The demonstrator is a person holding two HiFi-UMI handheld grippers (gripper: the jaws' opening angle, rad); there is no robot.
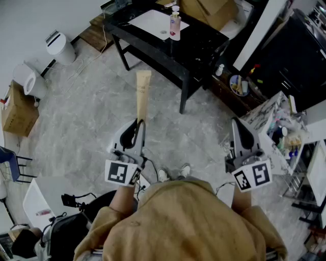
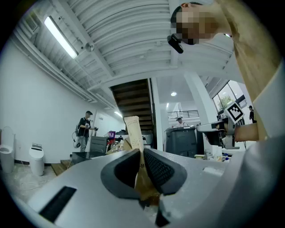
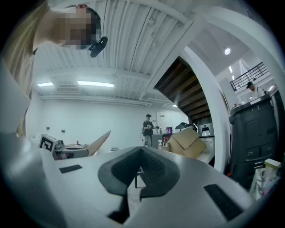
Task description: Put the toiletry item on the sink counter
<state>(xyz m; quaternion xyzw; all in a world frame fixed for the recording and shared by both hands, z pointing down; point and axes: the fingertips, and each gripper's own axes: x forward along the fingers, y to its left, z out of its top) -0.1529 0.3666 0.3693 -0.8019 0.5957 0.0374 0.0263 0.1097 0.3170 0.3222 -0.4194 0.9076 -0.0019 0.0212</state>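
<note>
A long tan toiletry tube (image 1: 142, 95) sticks forward out of my left gripper (image 1: 137, 124), which is shut on its lower end. In the left gripper view the tube (image 2: 133, 132) rises between the dark pads (image 2: 156, 169), pinched low down. My right gripper (image 1: 238, 123) hangs at the right with its jaws together and nothing in them; in its own view the pads (image 3: 153, 168) meet. That view also shows the tube (image 3: 99, 142) off to the left. Ahead stands a black counter (image 1: 204, 41) with a white sink basin (image 1: 150, 23) and a pump bottle (image 1: 175, 21).
A white bin (image 1: 60, 48) and a cardboard box (image 1: 19, 109) stand at the left wall. Cluttered shelves (image 1: 280, 127) line the right side. Cardboard boxes (image 1: 214, 10) sit behind the counter. Grey floor (image 1: 91, 112) lies between me and the counter. A person (image 2: 84, 130) stands far off.
</note>
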